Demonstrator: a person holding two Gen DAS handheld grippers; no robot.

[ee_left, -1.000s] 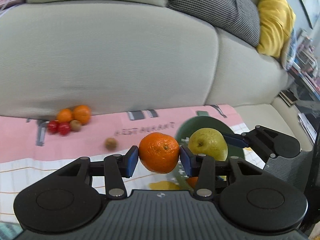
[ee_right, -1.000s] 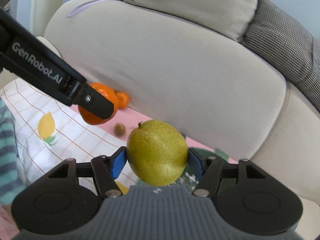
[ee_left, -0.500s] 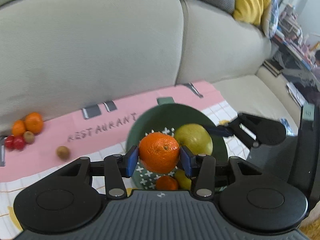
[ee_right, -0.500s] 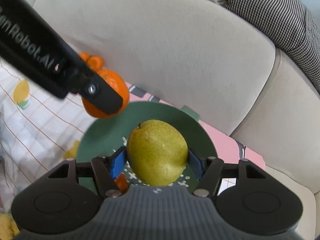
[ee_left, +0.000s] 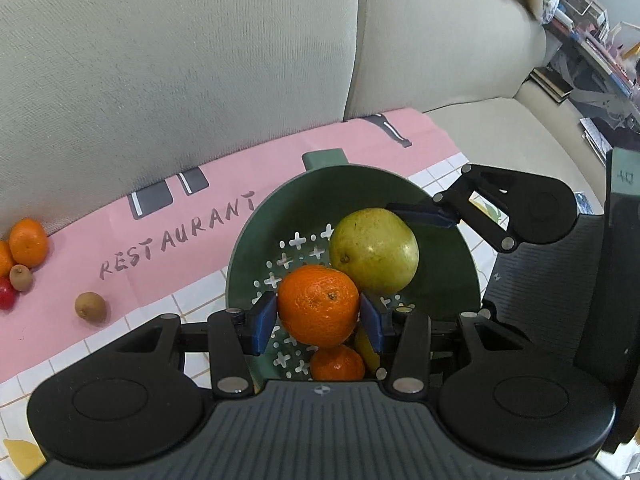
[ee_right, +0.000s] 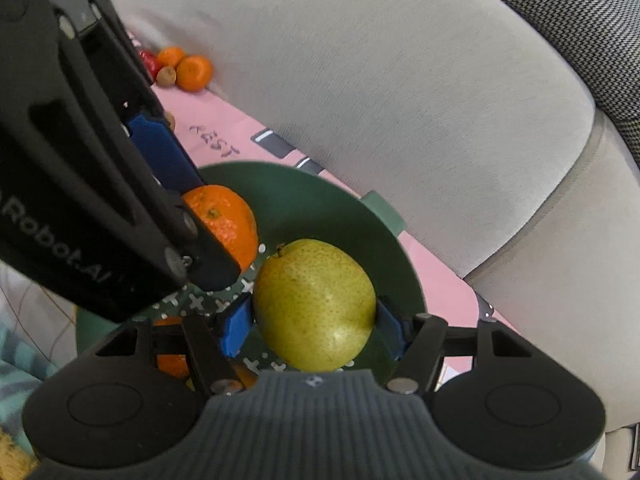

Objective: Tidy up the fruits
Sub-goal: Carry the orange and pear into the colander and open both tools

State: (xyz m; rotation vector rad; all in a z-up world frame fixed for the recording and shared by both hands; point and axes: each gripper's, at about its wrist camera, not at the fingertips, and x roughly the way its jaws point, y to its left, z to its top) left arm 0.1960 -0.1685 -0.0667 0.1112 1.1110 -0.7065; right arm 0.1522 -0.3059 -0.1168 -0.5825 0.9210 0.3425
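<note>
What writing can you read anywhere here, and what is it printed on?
"RESTAURANT": hand-lettered on the pink cloth; the right wrist view shows only "REST".
"Robot.AI": white print on the left gripper's black arm, start cut off.
Marking on the grey-green panel at the right edge: too unclear to read.

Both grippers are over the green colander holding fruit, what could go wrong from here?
The left gripper with the orange and the right gripper with the pear crowd the colander; they may knock together. The dropped orange may hit the mandarin below and bounce.
</note>
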